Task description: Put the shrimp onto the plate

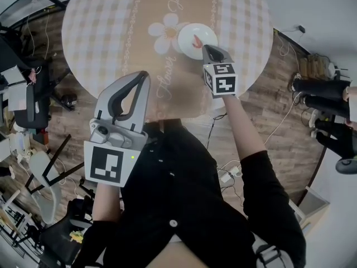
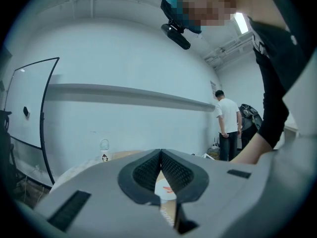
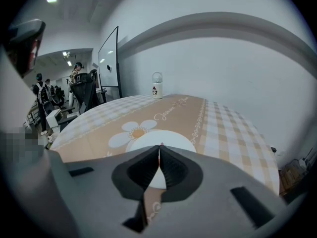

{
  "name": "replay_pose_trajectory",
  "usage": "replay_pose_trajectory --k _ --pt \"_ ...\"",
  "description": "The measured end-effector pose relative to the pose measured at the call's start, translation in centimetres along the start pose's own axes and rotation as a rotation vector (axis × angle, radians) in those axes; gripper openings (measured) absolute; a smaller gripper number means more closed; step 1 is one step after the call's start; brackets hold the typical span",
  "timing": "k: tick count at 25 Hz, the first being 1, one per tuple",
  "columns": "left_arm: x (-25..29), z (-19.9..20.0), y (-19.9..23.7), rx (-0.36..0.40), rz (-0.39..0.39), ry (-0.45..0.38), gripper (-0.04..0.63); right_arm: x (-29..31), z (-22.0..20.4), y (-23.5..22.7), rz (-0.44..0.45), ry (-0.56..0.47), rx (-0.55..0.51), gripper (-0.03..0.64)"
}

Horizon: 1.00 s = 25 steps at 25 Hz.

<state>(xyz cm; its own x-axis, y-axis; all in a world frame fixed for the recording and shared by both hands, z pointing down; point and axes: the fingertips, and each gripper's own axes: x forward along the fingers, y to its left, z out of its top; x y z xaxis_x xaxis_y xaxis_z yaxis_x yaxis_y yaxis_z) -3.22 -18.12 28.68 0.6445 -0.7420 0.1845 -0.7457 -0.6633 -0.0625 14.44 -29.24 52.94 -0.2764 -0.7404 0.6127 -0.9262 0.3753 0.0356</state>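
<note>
The round table, in its checked cloth with a daisy printed down the tan strip, fills the far side of the head view at 12 o'clock from the person. The white plate sits on that strip just right of the daisy, at about 1 o'clock. The left gripper hangs off the near edge of the table, well apart from the plate. In its own view the pads meet at the tip with nothing between them, and the plate shows only through the gap lower down. The right gripper is over the plate's near rim at roughly 5 o'clock, pointing downward. Its own view has the jaws pressed together and empty, with the white of the plate spread beyond them. The shrimp lies on the plate, a small orange sliver just beside the right gripper's tip at about 11 o'clock from it. From the left gripper it is off at 1 o'clock. Its long axis looks slanted, though it is too small to be sure. The right hand is far the nearer. To my eye the shrimp is already where the task wants it, so that claw need only draw clear.
</note>
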Motion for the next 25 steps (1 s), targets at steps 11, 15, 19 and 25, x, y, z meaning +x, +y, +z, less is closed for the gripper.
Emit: replay_pose_trajectory --k 11,15,19,25 --pt "-0.3 0.8 -1.5 0.011 -0.071 -0.028 0.003 -5.9 1.5 2.9 -0.021 -0.097 -0.028 0.004" --pt "-0.5 1.4 -2.1 0.021 -0.098 -0.039 0.003 -8.6 2.9 3.8 -0.035 -0.154 -0.03 0.003" --pt "-0.5 2.4 -2.8 0.021 -0.121 -0.066 0.003 -11.7 3.9 4.5 -0.051 -0.201 -0.053 0.003" --pt "-0.7 4.2 -3.4 0.045 -0.151 -0.116 0.003 -16.4 5.5 5.3 -0.08 -0.277 -0.055 0.003"
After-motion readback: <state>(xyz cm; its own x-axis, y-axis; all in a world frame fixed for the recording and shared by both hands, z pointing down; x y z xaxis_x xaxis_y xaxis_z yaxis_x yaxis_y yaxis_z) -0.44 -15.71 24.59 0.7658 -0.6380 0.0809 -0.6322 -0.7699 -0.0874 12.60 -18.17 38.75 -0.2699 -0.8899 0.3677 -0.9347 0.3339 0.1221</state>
